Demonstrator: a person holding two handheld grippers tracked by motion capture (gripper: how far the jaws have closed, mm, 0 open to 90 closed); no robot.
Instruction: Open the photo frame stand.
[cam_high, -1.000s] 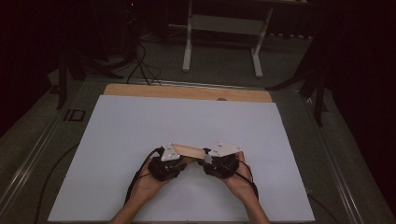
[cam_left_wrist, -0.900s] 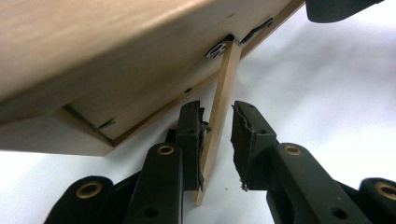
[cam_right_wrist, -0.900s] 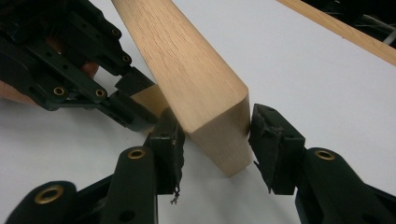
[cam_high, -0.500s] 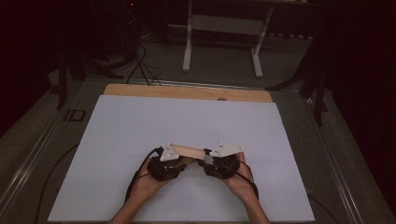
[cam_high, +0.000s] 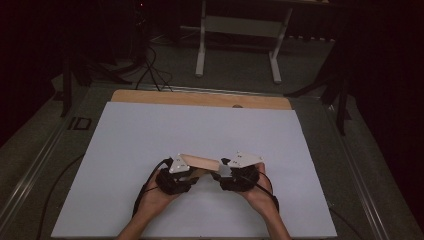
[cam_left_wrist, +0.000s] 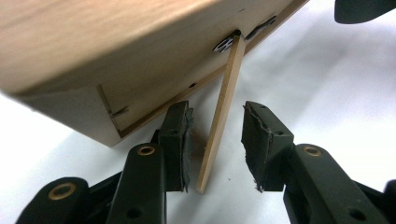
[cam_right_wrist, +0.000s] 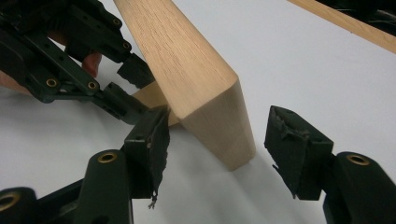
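White matte tabletop (cam_high: 150, 150); smooth pale wooden box (cam_right_wrist: 196, 79) between both parted claws.

1. Counter (cam_high: 150, 130): white sheet over wood, wooden strip bare along the far edge.
2. Floor (cam_high: 240, 80): grey, dim.
3. White-legged stand (cam_high: 237, 30) beyond.
4. Black cables (cam_high: 150, 65) on floor.
5. Surroundings dark.

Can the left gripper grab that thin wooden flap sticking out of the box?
Probably yes. The left gripper is open with the thin wooden flap already between its jaws, and nothing blocks it; the wooden box sits just above.
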